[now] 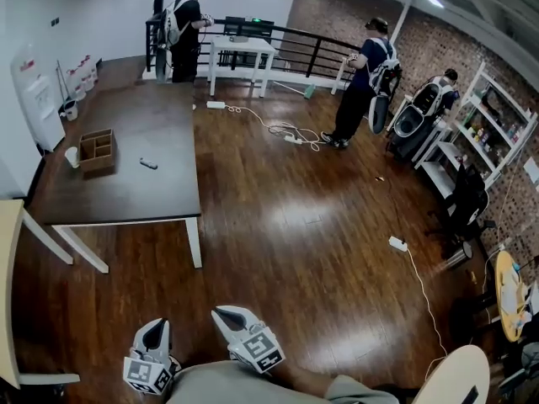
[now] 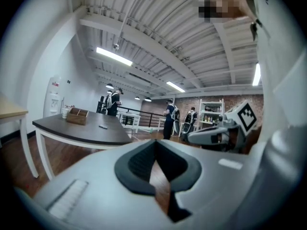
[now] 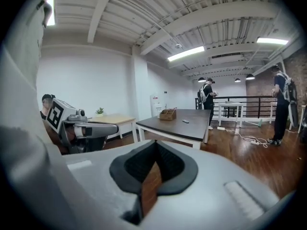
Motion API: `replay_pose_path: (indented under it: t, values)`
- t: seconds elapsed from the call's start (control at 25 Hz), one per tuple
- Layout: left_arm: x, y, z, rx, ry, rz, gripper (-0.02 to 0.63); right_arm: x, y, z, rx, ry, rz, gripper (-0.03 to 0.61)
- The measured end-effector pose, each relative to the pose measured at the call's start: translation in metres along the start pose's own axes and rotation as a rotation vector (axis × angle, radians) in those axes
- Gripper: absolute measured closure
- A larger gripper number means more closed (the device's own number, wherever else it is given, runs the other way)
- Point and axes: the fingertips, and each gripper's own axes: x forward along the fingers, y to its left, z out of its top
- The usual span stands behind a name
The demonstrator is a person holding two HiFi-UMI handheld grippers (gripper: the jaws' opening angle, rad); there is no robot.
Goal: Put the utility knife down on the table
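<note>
The utility knife (image 1: 148, 164) is a small grey bar lying on the dark table (image 1: 160, 124), just right of a wooden box (image 1: 97, 149). It also shows far off on the table in the left gripper view (image 2: 102, 126) and the right gripper view (image 3: 185, 121). My left gripper (image 1: 157, 333) and right gripper (image 1: 226, 315) are at the bottom of the head view, close to my body and well short of the table. Both point toward the table with jaws together and hold nothing. The left gripper's jaws (image 2: 154, 145) and the right gripper's jaws (image 3: 156, 145) each frame only a sliver of floor.
A paper cup (image 1: 72, 156) stands left of the box. A light wooden table (image 1: 10, 293) is at the left edge. Cables (image 1: 282, 130) and a power strip (image 1: 397, 243) lie on the wooden floor. Three people stand at the far railing and shelves (image 1: 497, 124).
</note>
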Motion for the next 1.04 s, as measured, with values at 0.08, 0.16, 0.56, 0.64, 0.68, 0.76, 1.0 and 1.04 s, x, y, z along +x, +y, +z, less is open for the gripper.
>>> replay_pose_path:
  t: [0.08, 0.16, 0.56, 0.64, 0.68, 0.76, 1.0, 1.04]
  values:
    - [-0.014, 0.023, 0.002, 0.001, -0.018, -0.007, 0.612, 0.018, 0.027, 0.001, -0.006, 0.003, 0.003, 0.58]
    - [-0.024, 0.043, 0.004, -0.002, -0.027, -0.012, 0.612, 0.035, 0.049, 0.005, -0.009, 0.002, 0.012, 0.58]
    - [-0.045, 0.056, 0.006, -0.045, -0.041, 0.011, 0.612, 0.042, 0.058, 0.006, -0.023, 0.06, 0.014, 0.58]
    - [-0.044, 0.063, 0.001, -0.057, -0.038, 0.0, 0.612, 0.057, 0.062, 0.003, -0.035, 0.077, 0.011, 0.58]
    - [-0.044, 0.067, 0.0, -0.059, -0.036, -0.005, 0.612, 0.063, 0.064, 0.003, -0.04, 0.086, 0.011, 0.58]
    - [-0.043, 0.064, 0.006, -0.059, -0.035, -0.008, 0.612, 0.064, 0.064, 0.006, -0.045, 0.1, 0.02, 0.58]
    - [-0.02, 0.022, 0.003, -0.058, -0.039, 0.002, 0.612, 0.033, 0.031, 0.001, -0.061, 0.09, 0.034, 0.58]
    - [-0.017, 0.017, 0.001, -0.056, -0.042, 0.004, 0.612, 0.03, 0.026, 0.0, -0.064, 0.087, 0.034, 0.58]
